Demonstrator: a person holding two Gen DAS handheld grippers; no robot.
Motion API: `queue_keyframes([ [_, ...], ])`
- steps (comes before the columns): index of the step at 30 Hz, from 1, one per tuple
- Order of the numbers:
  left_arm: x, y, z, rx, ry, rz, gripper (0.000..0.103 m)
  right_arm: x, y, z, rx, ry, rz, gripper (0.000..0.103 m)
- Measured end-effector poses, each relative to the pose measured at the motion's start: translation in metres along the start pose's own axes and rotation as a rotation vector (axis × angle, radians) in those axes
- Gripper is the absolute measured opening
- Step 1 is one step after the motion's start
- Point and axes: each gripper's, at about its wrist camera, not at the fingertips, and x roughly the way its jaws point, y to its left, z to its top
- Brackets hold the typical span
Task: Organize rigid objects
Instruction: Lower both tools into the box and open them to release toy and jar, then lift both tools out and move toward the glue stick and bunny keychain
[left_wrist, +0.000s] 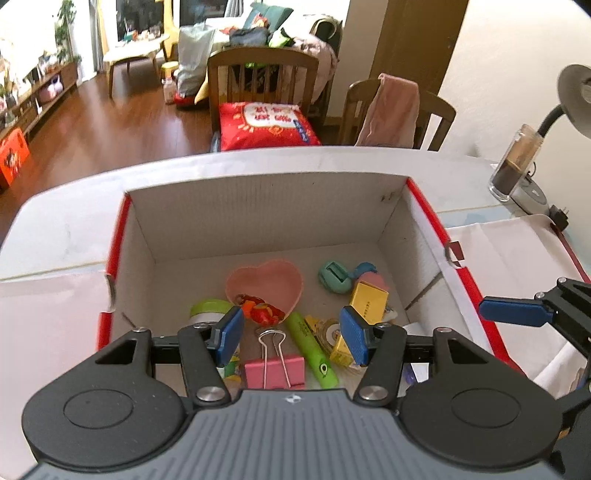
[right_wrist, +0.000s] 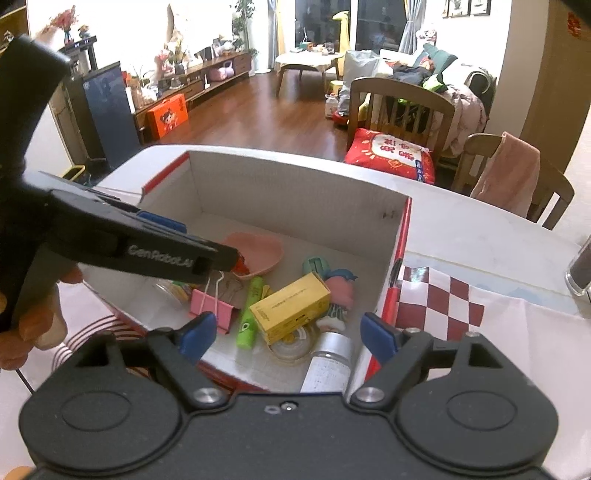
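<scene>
An open cardboard box (left_wrist: 266, 206) with red edges holds several small objects: a pink heart dish (left_wrist: 273, 284), a pink binder clip (left_wrist: 275, 371), a green highlighter (left_wrist: 314, 350), a yellow carton (left_wrist: 369, 299) and a teal round toy (left_wrist: 334, 277). My left gripper (left_wrist: 291, 336) is open and empty above the box's near side. My right gripper (right_wrist: 288, 336) is open and empty over the near right corner of the box (right_wrist: 295, 184). It sees the yellow carton (right_wrist: 291, 308), the highlighter (right_wrist: 249, 314), the binder clip (right_wrist: 212, 306), a tape roll (right_wrist: 295, 341) and a bottle (right_wrist: 328, 362).
The box stands on a white table (left_wrist: 66, 221). A glass jar (left_wrist: 513, 166) and a desk lamp (left_wrist: 572, 96) stand at the table's far right. Wooden chairs (left_wrist: 262, 74) stand beyond the far edge. A red checked paper (right_wrist: 443, 299) lies right of the box.
</scene>
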Motion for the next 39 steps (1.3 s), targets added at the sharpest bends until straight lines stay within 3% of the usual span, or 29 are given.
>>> queue_keyframes([
  [10,-0.052,0.000,-0.019,0.026,-0.068,-0.006,0.057,-0.042,0.015,-0.011,0.042,-0.069,-0.004,0.093],
  [14,-0.075,0.002,-0.030,0.030,-0.105,-0.009,0.073,-0.058,0.020,-0.017,0.058,-0.092,-0.001,0.096],
  [22,-0.110,-0.003,-0.057,0.057,-0.157,0.001,0.079,-0.079,0.025,-0.031,0.113,-0.141,0.009,0.102],
  [39,-0.148,-0.015,-0.143,0.128,-0.202,-0.020,0.081,-0.080,0.027,-0.079,0.235,-0.073,-0.022,0.103],
])
